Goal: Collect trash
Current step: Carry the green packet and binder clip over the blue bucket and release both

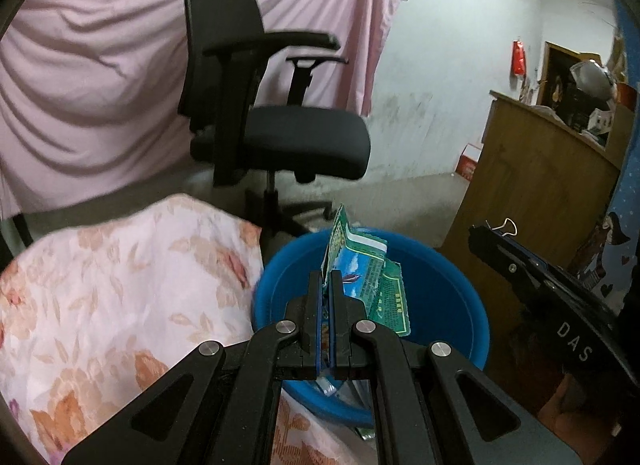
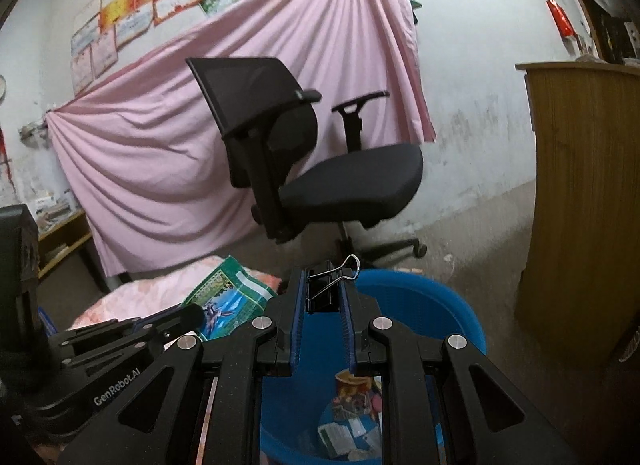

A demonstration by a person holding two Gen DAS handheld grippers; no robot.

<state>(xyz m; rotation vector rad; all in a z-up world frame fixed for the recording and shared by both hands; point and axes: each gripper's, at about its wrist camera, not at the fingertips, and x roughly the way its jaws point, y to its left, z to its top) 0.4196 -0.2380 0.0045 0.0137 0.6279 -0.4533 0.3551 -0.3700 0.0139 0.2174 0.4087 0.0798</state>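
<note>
My left gripper [image 1: 327, 279] is shut on a green and blue snack wrapper [image 1: 368, 277] and holds it above the blue bin [image 1: 460, 297]. The wrapper also shows in the right wrist view [image 2: 228, 301], left of my right gripper. My right gripper [image 2: 325, 289] is shut on a black binder clip [image 2: 326, 285] and hangs over the same blue bin [image 2: 420, 301]. That clip and the right gripper show at the right in the left wrist view [image 1: 502, 227]. Several wrappers [image 2: 352, 421] lie in the bin's bottom.
A black office chair [image 1: 280, 121] stands behind the bin, before a pink sheet [image 1: 80, 85] on the wall. A floral-covered surface [image 1: 120, 305] lies left of the bin. A wooden cabinet [image 1: 532, 193] stands at the right.
</note>
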